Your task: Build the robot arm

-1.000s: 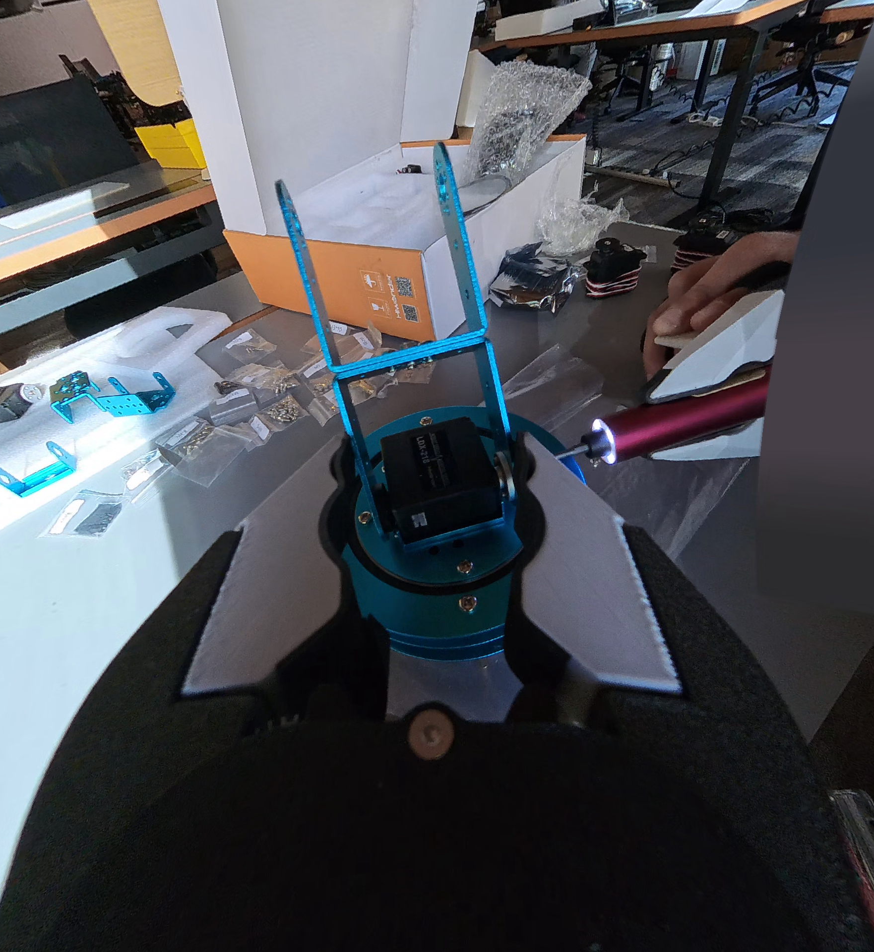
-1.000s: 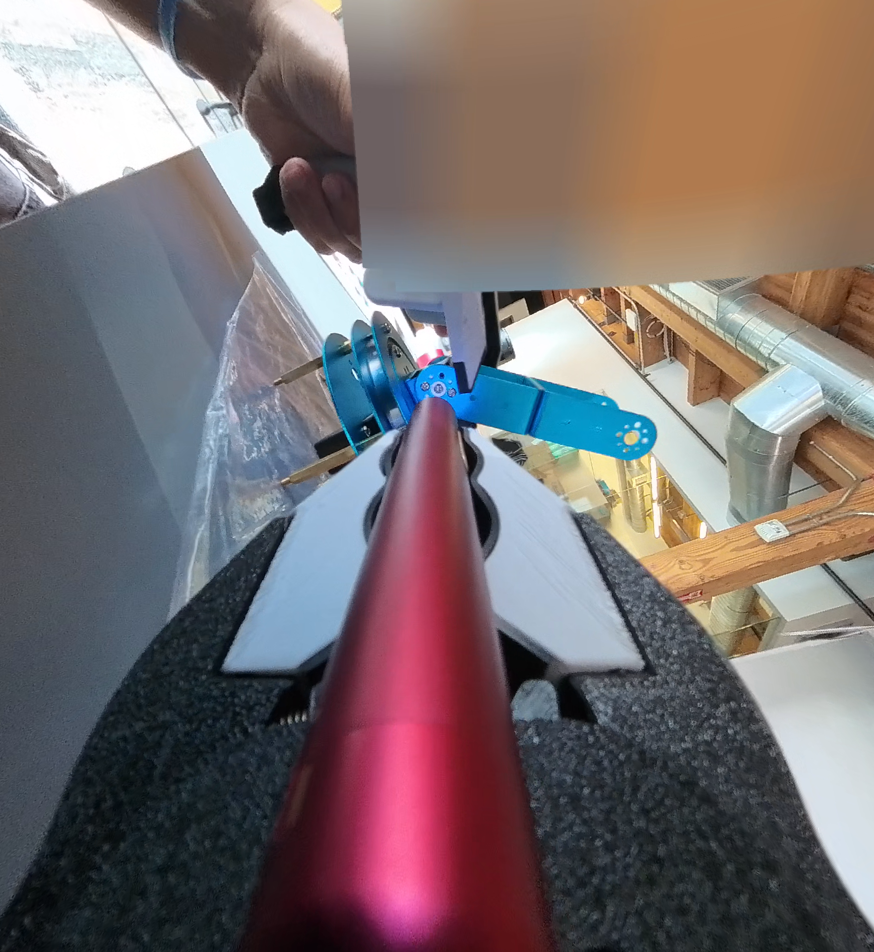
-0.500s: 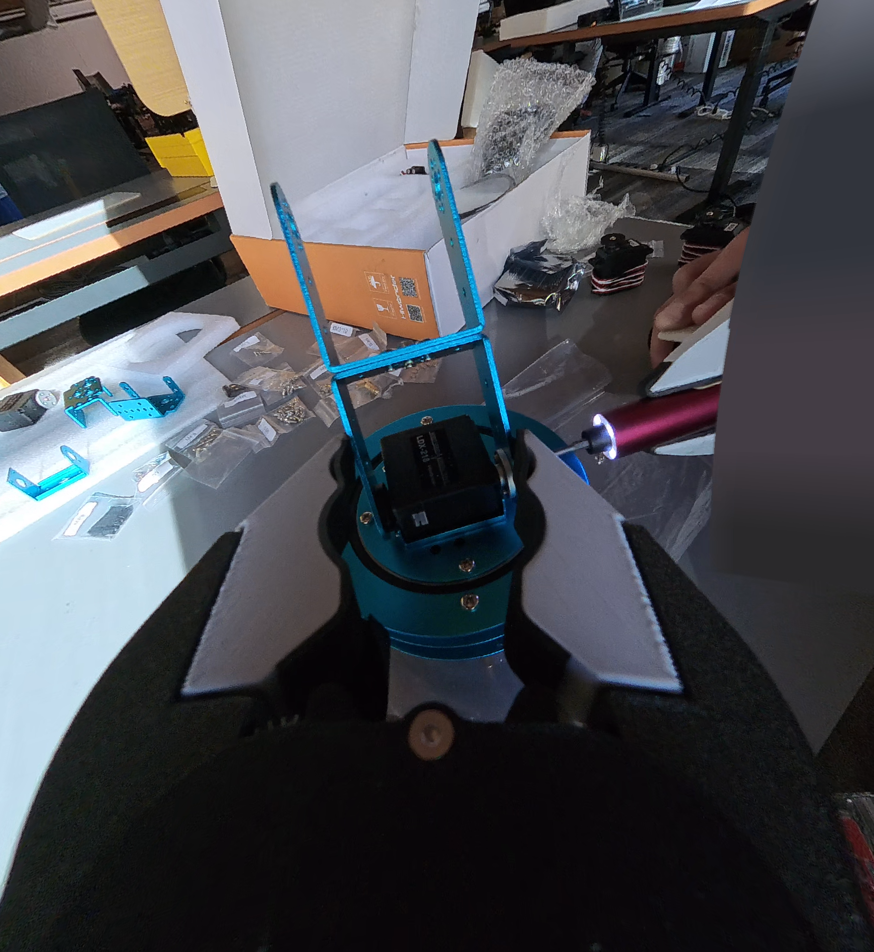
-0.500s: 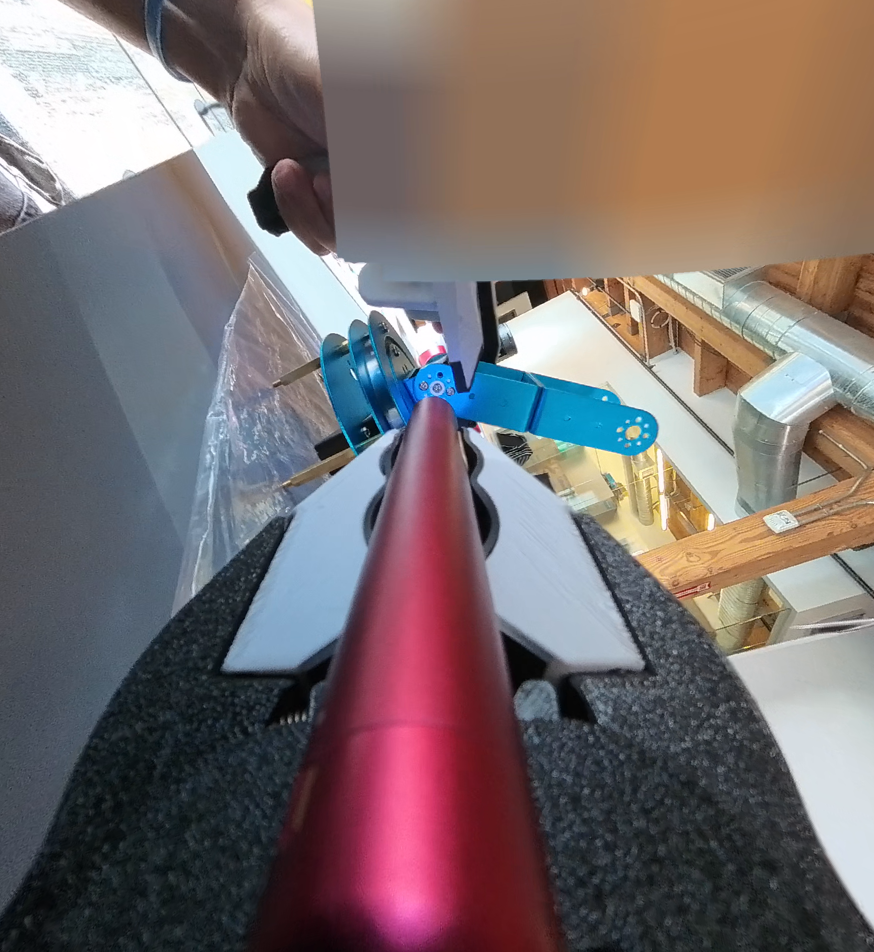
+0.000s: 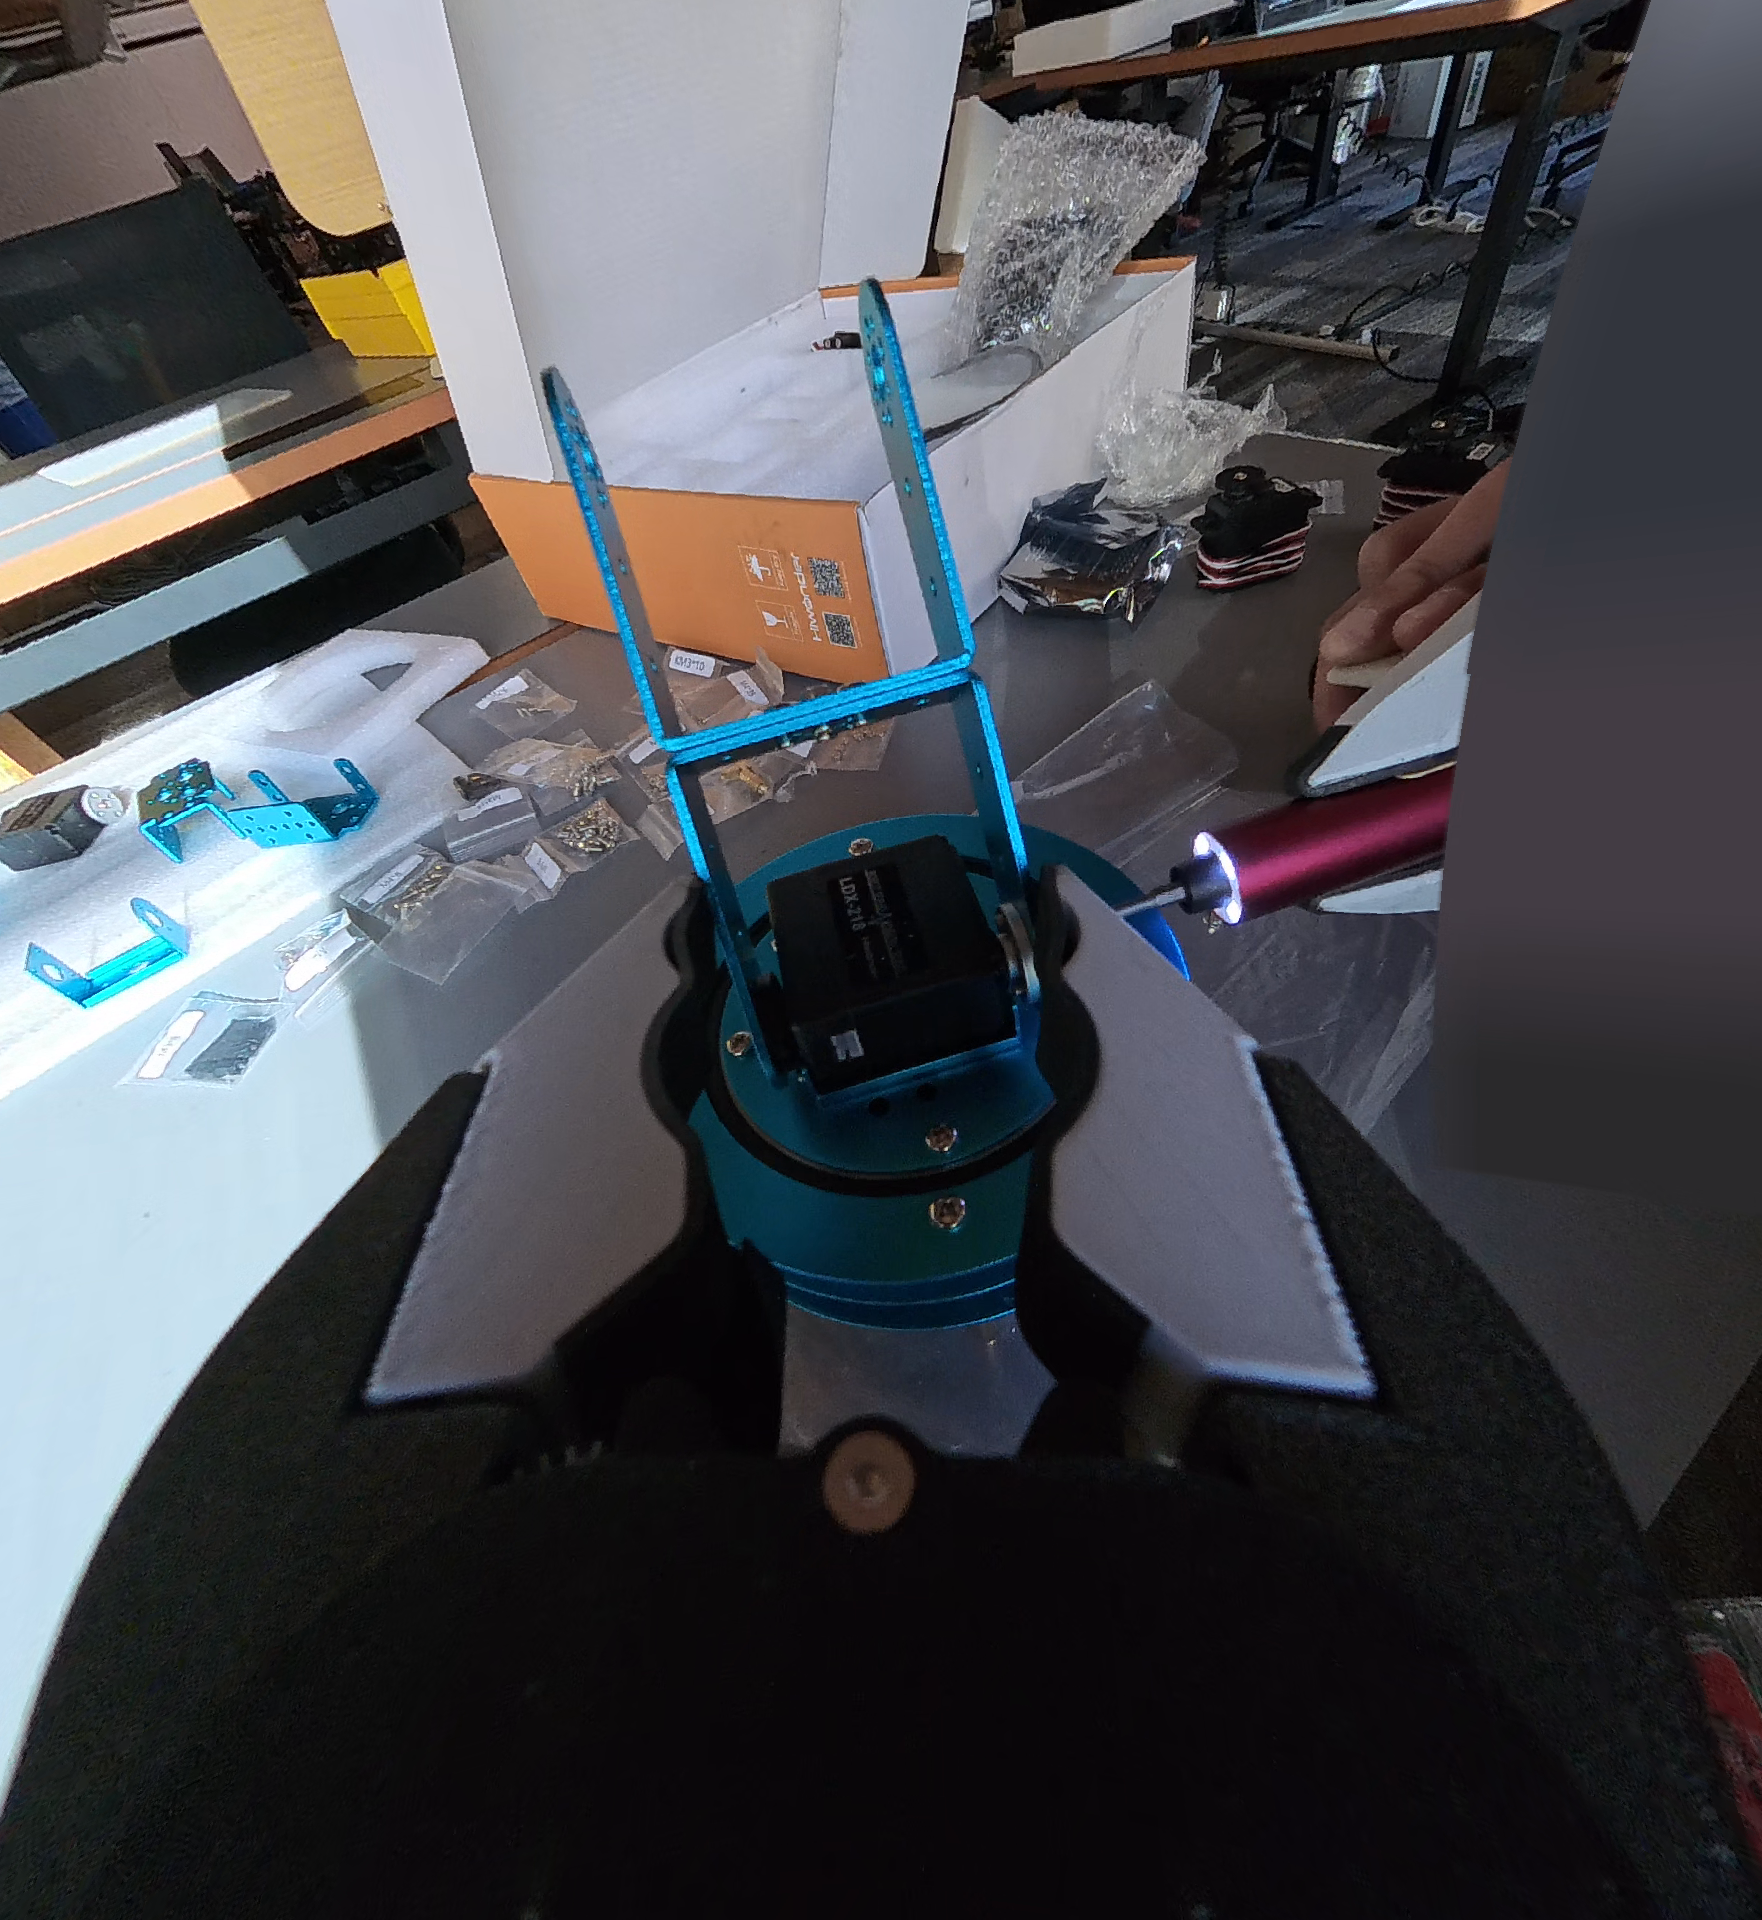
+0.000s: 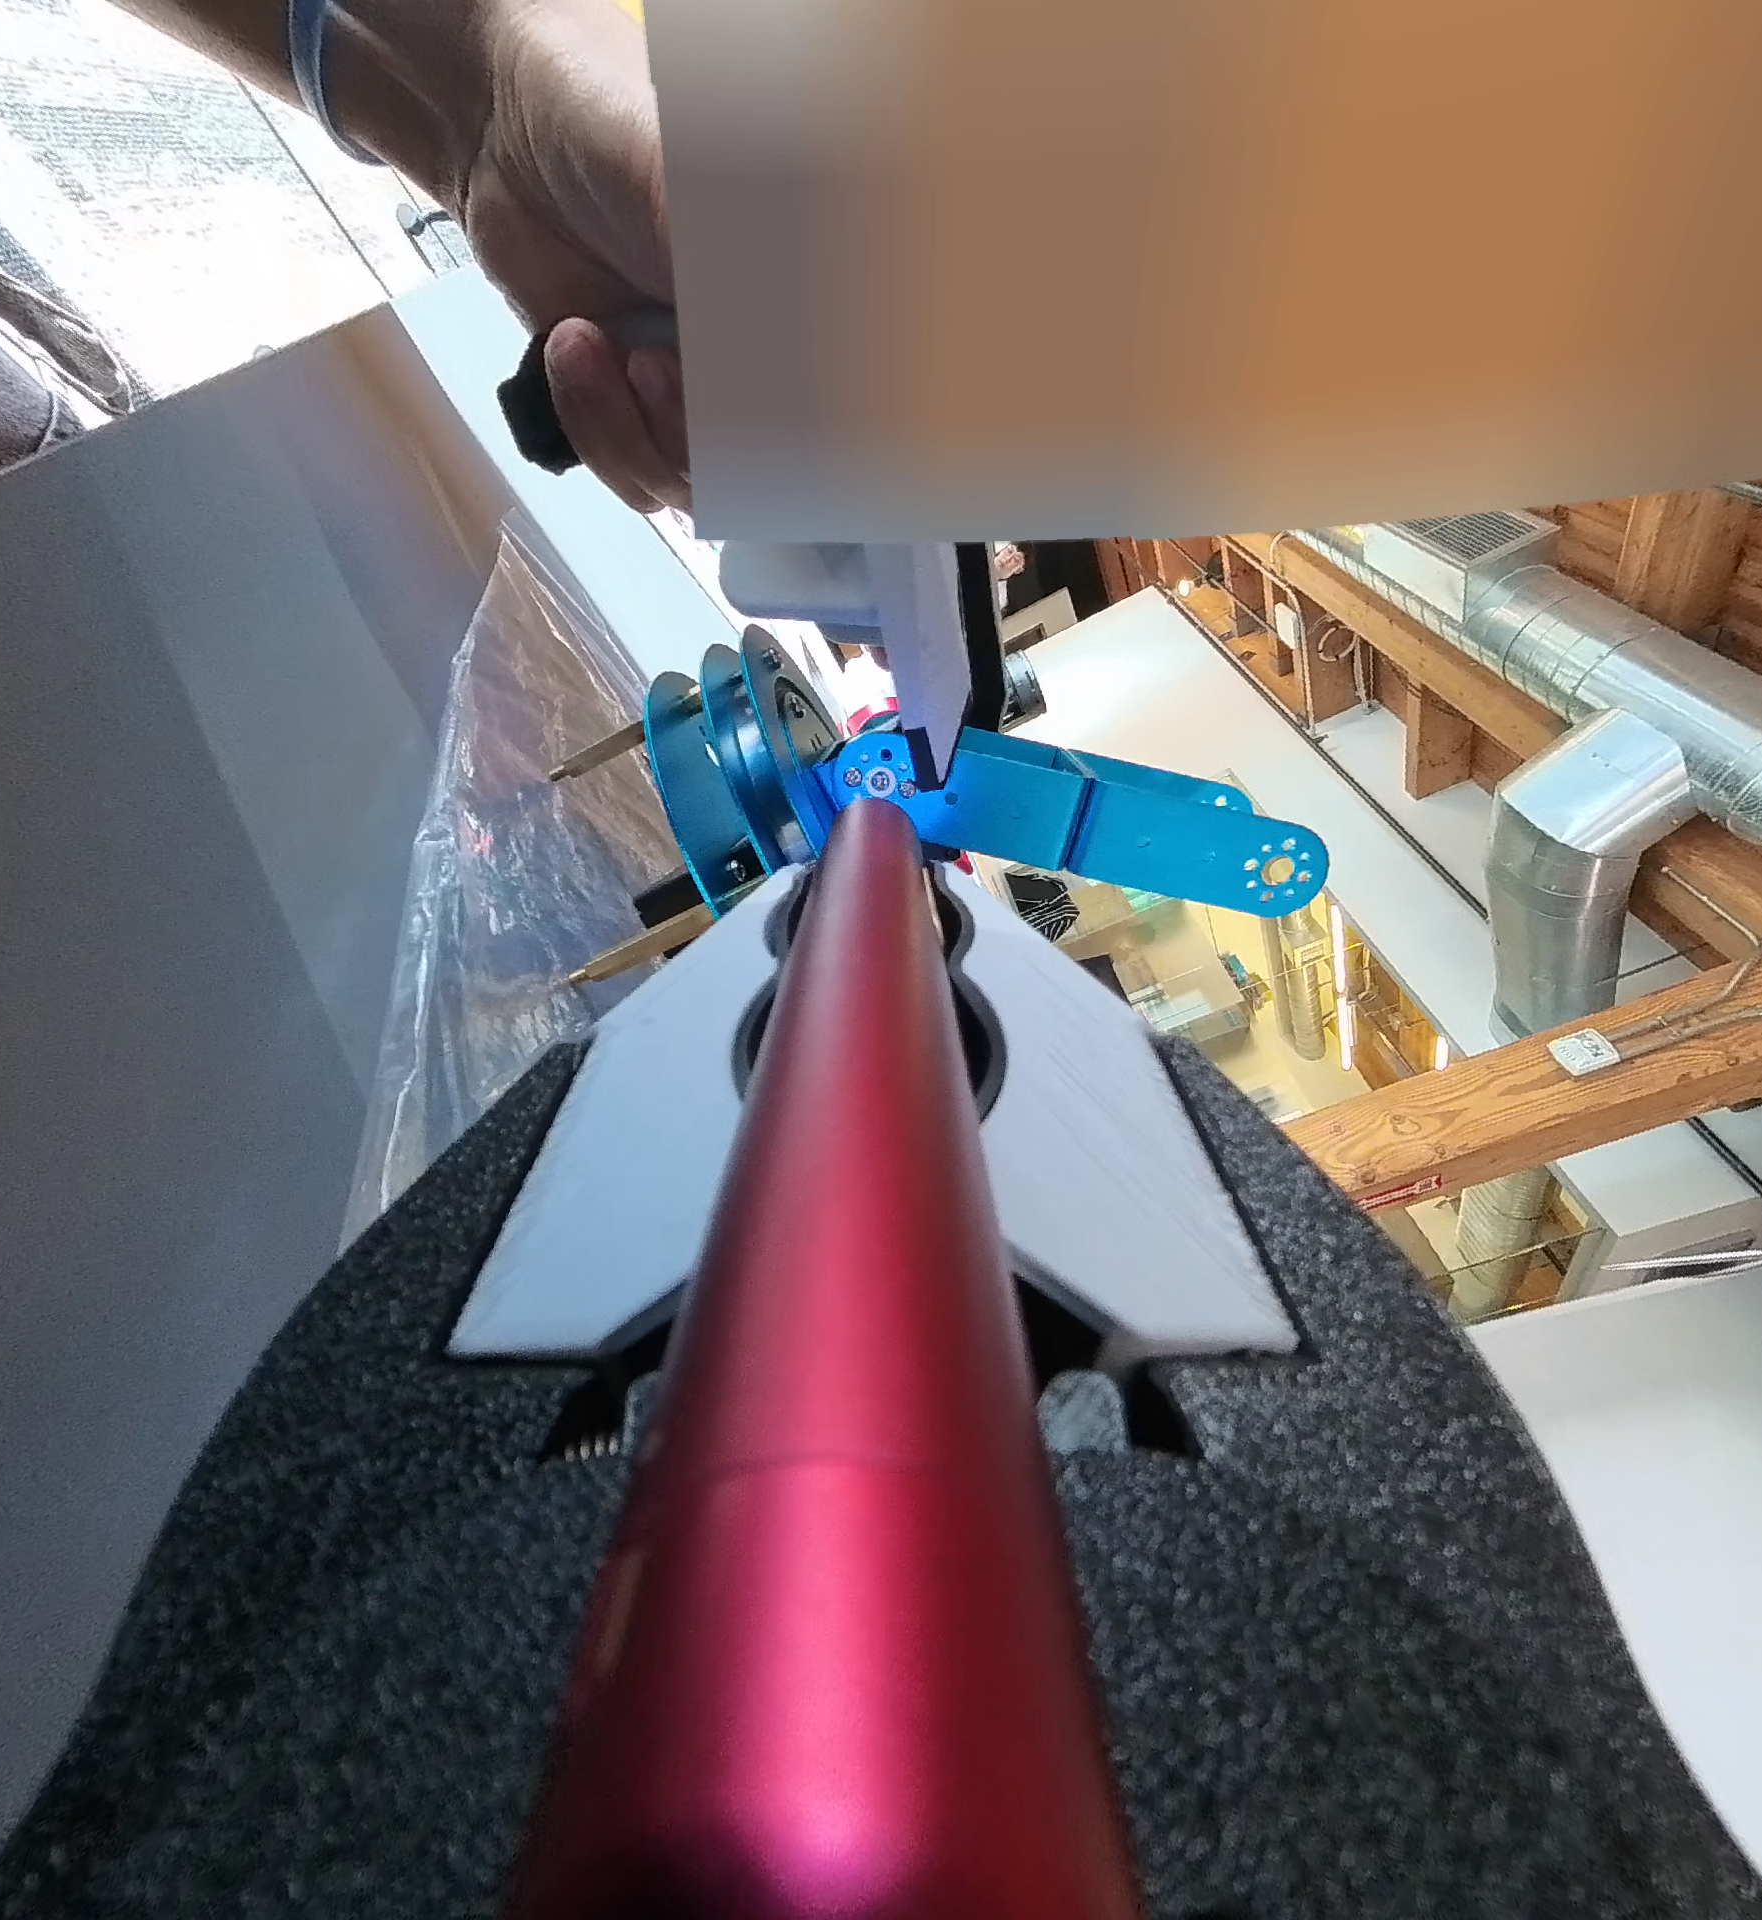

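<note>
My left gripper (image 5: pixel 872 935) is shut on a round blue metal base (image 5: pixel 887 1236). The base carries a black servo (image 5: pixel 882 961) and a tall blue U-bracket (image 5: pixel 783 644). My right gripper (image 6: pixel 872 883) is shut on a red electric screwdriver (image 6: pixel 846 1351). In the left wrist view the screwdriver (image 5: pixel 1324 847) comes in from the right with its tip light on, its bit at the bracket's right pivot beside the servo. In the right wrist view the screwdriver's tip meets the blue bracket (image 6: pixel 1095 816) at its screw hub, and the base (image 6: pixel 721 779) shows edge-on.
On the grey table (image 5: pixel 181 1195) lie several small bags of screws (image 5: pixel 503 831), loose blue brackets (image 5: pixel 253 816), a spare servo (image 5: pixel 51 826) and white foam (image 5: pixel 337 681). An open orange-and-white box (image 5: pixel 825 520) stands behind, with bubble wrap (image 5: pixel 1064 218) and more servos (image 5: pixel 1256 530). A person's hand (image 5: pixel 1407 603) is at the right.
The right gripper and the person's hand have drawn back a little to the right in the left wrist view. The screwdriver tip stays at the bracket's pivot. The left gripper's hold is unchanged.
</note>
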`<state>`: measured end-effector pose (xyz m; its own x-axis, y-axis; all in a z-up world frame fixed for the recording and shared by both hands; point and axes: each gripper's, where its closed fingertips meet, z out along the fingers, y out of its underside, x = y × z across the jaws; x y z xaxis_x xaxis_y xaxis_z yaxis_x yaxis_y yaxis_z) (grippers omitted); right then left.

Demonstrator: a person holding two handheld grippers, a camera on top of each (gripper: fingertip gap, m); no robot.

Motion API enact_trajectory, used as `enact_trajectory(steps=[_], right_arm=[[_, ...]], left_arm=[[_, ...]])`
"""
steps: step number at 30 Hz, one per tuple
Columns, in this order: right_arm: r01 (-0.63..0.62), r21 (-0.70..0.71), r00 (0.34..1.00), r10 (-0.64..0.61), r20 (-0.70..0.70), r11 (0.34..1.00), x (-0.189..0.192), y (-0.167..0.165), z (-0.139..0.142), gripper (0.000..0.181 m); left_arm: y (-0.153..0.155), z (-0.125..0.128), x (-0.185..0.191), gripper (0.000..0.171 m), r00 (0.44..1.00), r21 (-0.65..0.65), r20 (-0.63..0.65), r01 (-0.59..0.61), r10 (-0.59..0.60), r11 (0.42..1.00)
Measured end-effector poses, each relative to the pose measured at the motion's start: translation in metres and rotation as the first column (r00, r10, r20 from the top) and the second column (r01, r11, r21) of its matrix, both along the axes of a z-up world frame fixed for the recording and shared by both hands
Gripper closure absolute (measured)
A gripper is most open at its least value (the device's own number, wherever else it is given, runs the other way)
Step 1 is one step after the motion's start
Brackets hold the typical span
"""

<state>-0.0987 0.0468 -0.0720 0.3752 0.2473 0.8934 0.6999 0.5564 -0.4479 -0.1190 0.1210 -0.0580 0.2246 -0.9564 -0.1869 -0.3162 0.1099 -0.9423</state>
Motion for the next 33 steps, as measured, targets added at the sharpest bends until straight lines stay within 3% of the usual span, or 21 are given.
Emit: enact_trajectory(steps=[18,21,24,33], right_arm=[[-0.003,-0.005,1.0,0.003,-0.004,1.0,-0.0004,0.0009,-0.0002,0.159],[0.008,0.058,0.999,-0.011,0.048,0.998,-0.0025,-0.0001,-0.0017,0.159],[-0.021,-0.007,1.0,0.021,-0.012,1.0,-0.0027,0.0011,0.0023,0.16],[-0.008,0.019,1.0,0.008,0.024,1.0,-0.002,0.0027,-0.0002,0.159]], left_arm=[[-0.0001,0.0,-0.0002,0.108,1.0,0.006,-0.001,-0.001,0.001,1.0],[-0.0002,0.0001,-0.0003,0.109,1.0,0.006,-0.002,0.001,-0.001,1.0],[0.0008,0.0001,-0.0015,0.108,1.0,0.007,-0.001,-0.005,0.005,1.0],[0.0013,0.0007,-0.0015,0.108,1.0,0.001,-0.006,0.005,-0.005,1.0]])
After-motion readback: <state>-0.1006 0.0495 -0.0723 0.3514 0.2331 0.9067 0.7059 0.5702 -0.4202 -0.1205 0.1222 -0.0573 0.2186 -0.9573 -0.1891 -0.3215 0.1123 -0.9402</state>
